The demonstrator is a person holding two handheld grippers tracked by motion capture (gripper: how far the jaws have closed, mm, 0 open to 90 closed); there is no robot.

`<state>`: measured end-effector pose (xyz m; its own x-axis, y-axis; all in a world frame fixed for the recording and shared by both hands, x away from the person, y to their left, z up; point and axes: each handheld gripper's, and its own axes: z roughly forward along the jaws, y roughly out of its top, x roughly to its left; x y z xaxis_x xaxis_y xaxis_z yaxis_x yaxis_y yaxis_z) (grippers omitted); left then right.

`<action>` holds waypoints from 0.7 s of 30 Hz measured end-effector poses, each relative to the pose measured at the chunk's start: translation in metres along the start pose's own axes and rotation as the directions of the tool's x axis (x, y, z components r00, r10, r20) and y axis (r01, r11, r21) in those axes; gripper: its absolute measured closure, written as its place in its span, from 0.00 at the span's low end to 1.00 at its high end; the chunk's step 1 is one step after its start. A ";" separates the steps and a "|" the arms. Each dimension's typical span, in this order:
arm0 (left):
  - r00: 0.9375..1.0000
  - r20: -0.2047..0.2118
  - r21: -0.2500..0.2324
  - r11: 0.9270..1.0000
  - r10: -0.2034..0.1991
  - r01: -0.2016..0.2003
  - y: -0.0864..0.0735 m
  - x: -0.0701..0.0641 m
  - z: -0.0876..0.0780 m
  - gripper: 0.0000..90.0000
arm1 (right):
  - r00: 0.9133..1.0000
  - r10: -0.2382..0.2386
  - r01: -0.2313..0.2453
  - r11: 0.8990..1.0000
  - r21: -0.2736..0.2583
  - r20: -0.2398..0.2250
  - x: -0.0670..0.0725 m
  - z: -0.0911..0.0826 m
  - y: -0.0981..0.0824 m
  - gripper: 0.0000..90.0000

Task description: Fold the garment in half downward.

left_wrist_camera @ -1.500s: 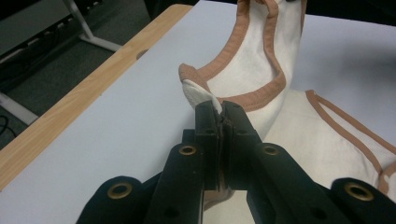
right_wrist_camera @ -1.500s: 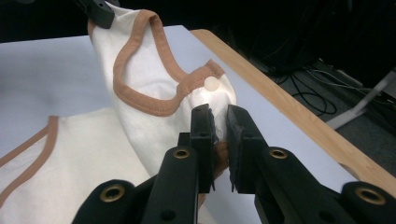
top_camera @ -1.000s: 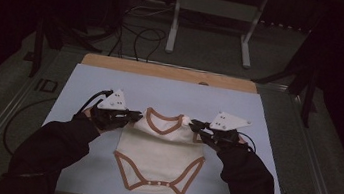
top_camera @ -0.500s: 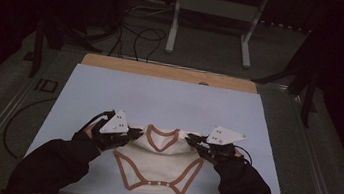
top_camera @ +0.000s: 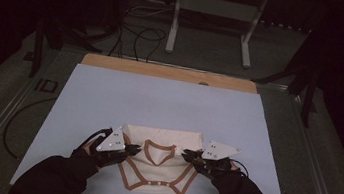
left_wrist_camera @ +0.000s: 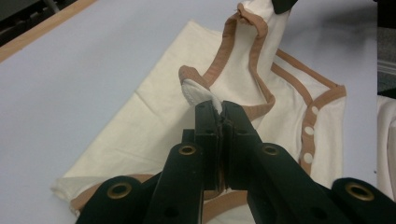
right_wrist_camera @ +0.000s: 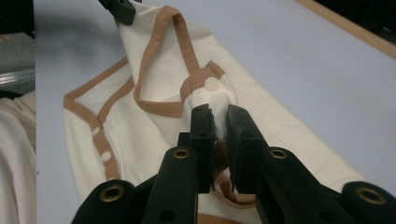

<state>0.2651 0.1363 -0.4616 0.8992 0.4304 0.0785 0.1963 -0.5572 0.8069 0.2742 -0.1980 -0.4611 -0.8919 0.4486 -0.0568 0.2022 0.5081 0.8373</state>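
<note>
Because I want to fold the top of the cream bodysuit [top_camera: 158, 168] down over its lower part, I hold each shoulder corner in one tool: the left tool [left_wrist_camera: 219, 108] is pressed together on the white fabric beside the brown trim, and the right tool [right_wrist_camera: 218, 115] pinches the corner next to a snap button. The garment lies at the near edge of the pale blue worktop [top_camera: 159, 105], with its upper part lifted between my hands. It seems already folded once behind the neckline, but the high view is too dark to be sure.
</note>
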 end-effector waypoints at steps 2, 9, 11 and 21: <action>1.000 0.007 0.006 1.000 -0.001 0.001 -0.004 -0.002 0.002 0.97 | 1.000 0.000 0.000 1.000 0.001 -0.008 0.002 0.001 -0.004 0.91; 0.999 0.038 0.018 1.000 -0.026 0.025 -0.013 -0.007 0.007 0.97 | 0.999 0.020 -0.020 1.000 0.012 -0.031 0.008 0.000 -0.016 0.91; 0.998 0.052 0.030 0.999 -0.031 0.030 -0.017 -0.008 0.009 0.97 | 0.999 0.026 -0.025 0.999 0.021 -0.039 0.009 0.001 -0.020 0.91; 0.994 0.092 0.086 0.995 -0.060 0.052 -0.032 -0.007 0.019 0.96 | 0.998 0.044 -0.041 0.997 0.071 -0.047 0.011 0.009 -0.034 0.90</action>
<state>0.2597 0.1375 -0.4992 0.9180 0.3959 -0.0248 0.2762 -0.5930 0.7563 0.2614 -0.2040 -0.4946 -0.9002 0.4354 0.0057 0.2664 0.5402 0.7982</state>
